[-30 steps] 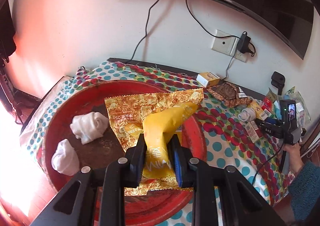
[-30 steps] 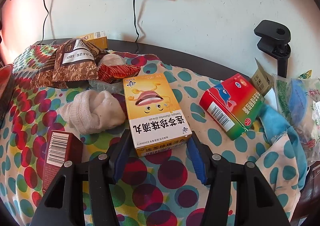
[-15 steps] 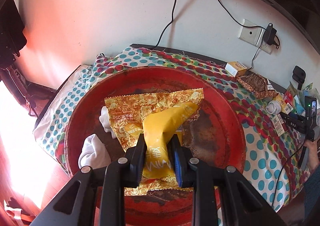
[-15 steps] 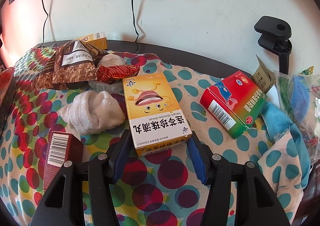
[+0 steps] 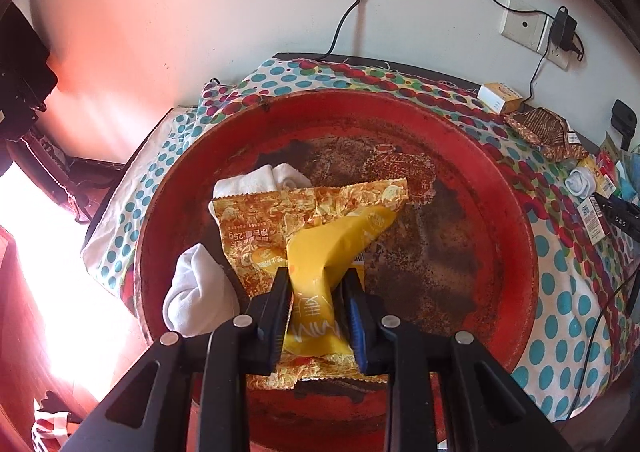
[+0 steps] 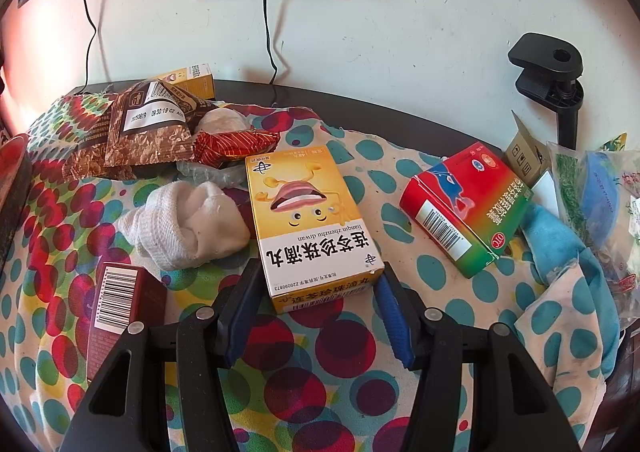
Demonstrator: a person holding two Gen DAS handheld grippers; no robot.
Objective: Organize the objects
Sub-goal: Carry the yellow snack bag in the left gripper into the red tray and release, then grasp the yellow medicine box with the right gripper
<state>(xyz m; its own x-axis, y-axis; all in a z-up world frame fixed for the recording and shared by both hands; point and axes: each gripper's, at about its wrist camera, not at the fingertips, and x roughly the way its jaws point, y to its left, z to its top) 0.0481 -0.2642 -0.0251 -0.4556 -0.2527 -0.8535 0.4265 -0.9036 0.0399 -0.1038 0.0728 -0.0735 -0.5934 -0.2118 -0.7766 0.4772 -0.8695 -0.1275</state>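
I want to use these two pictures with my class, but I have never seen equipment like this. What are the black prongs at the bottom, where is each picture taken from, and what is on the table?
No robot here: a person holds a two-fingered claw in each hand, and a wide-angle camera on each looks along its fingers.

The left claw has just been loosening, though its pads still touch the crinkly yellow snack packets above the round red metal tray, where white rolled socks lie.

The right claw stands around the near end of the yellow cardboard medicine box on the spotted tablecloth. Whether its pads press is unclear. Beside the box lie another white rolled sock and a red and green carton.
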